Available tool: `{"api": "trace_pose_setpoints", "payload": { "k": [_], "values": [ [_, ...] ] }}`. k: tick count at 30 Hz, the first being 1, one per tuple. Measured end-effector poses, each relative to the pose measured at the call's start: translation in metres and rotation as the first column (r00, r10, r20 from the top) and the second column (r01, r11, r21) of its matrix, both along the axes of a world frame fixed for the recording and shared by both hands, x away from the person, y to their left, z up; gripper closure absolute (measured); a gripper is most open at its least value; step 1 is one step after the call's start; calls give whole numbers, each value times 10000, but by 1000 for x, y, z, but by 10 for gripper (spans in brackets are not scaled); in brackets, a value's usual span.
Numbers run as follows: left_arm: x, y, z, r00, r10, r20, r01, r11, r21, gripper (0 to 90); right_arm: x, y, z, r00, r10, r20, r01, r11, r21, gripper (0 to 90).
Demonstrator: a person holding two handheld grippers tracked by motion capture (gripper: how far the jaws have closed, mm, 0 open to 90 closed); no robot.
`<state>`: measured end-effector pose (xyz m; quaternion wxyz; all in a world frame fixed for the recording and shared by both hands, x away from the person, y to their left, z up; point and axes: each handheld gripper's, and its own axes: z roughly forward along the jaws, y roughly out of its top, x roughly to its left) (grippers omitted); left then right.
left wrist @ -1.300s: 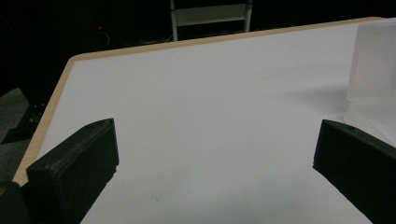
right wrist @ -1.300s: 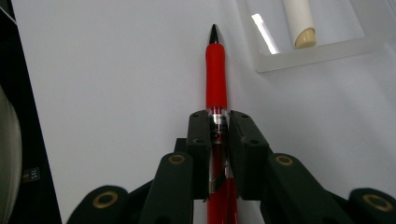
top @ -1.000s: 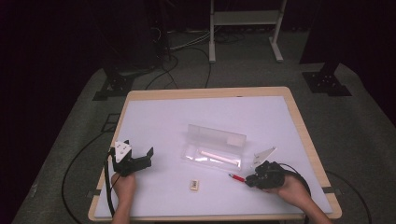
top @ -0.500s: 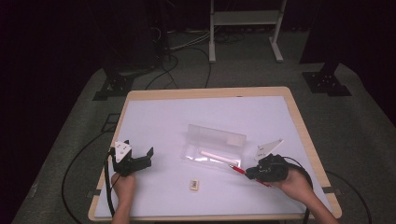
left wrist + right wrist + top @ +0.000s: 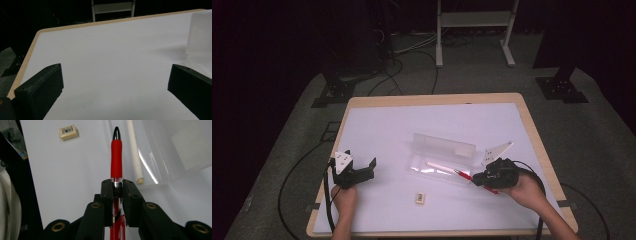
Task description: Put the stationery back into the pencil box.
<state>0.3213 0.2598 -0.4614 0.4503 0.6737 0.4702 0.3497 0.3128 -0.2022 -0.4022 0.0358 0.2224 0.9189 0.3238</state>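
Observation:
My right gripper [image 5: 477, 180] [image 5: 117, 185] is shut on a red pen [image 5: 116, 157] [image 5: 464, 174], held above the table with its black tip pointing at the front edge of a clear plastic case [image 5: 443, 157] [image 5: 162, 152]. The case lies open, lid raised, and a white pen [image 5: 438, 166] [image 5: 133, 150] rests in its tray. A small cream eraser [image 5: 419, 198] [image 5: 68, 132] lies on the white table [image 5: 387, 130] in front of the case. At the table's left, my left gripper [image 5: 362, 170] [image 5: 115, 82] stands open, nothing between its jaws, pointing toward the case [image 5: 200, 37].
The white sheet is framed by a wooden rim [image 5: 432, 99]. Beyond the far edge stand a white metal frame [image 5: 474, 20], dark stand bases [image 5: 332, 95] and cables [image 5: 412, 50] on the grey floor. A cable [image 5: 329, 200] trails from the left gripper over the front edge.
The right gripper has risen off the table with the red pen and moved slightly toward the case. The left gripper has stayed where it was.

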Motion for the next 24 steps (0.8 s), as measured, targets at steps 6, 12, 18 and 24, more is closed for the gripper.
{"api": "trace_pose_setpoints", "payload": {
  "k": [6, 12, 18, 24],
  "values": [
    [0, 0, 0, 10000, 5, 7, -5, 10000, -16, 0, 4, 5, 6, 9999, 85, 105, -85, 9999, -61, 789],
    [0, 0, 0, 10000, 6, 37, -6, 10000, -38, 0, 8, 10, 12, 9997, 181, 191, -180, 9998, -32, 789],
    [0, 0, 0, 10000, 13, 33, -13, 10000, -42, 0, 11, 18, 16, 9992, 320, 224, -317, 9994, -105, 789],
    [0, 0, 0, 10000, 19, 29, -19, 10000, -39, 0, 15, 24, 17, 9982, 516, 292, -511, 9986, -165, 789]
  ]
}}
